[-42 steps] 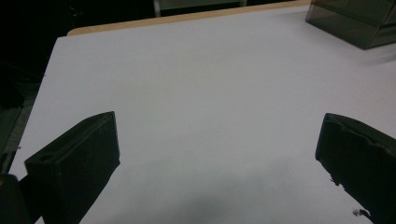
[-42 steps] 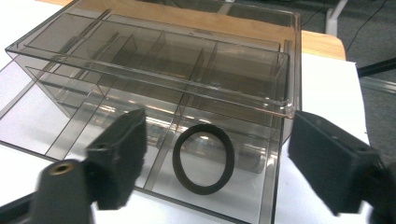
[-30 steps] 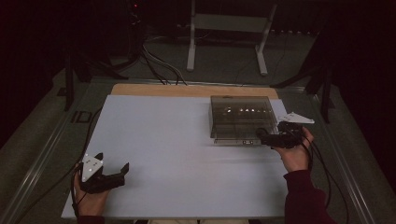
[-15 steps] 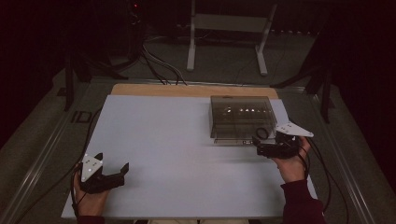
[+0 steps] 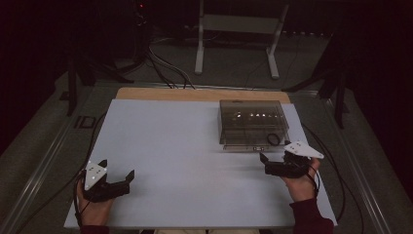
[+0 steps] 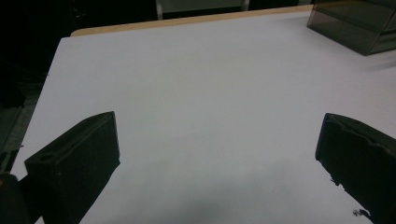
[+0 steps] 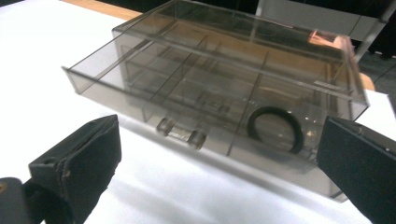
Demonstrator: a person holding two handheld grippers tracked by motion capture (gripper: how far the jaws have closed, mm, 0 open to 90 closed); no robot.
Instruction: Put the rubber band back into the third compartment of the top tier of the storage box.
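Right gripper (image 5: 267, 165) drawn back from the smoky clear drawer box (image 5: 252, 122) toward the near edge of the white surface (image 5: 185, 146) since a second ago; now just short of its front, apart from it. Fingers spread wide, holding nothing. Drawer (image 7: 187, 116) pulled slightly out of box; black ring (image 7: 275, 129) in its right-hand front compartment. Left gripper (image 5: 122, 183) far to the left of the box, fingers wide apart, empty, unmoved.

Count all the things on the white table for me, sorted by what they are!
Clear drawer box: 1
Black ring in the drawer: 1
Handheld grippers: 2, left gripper and right gripper
Total: 4
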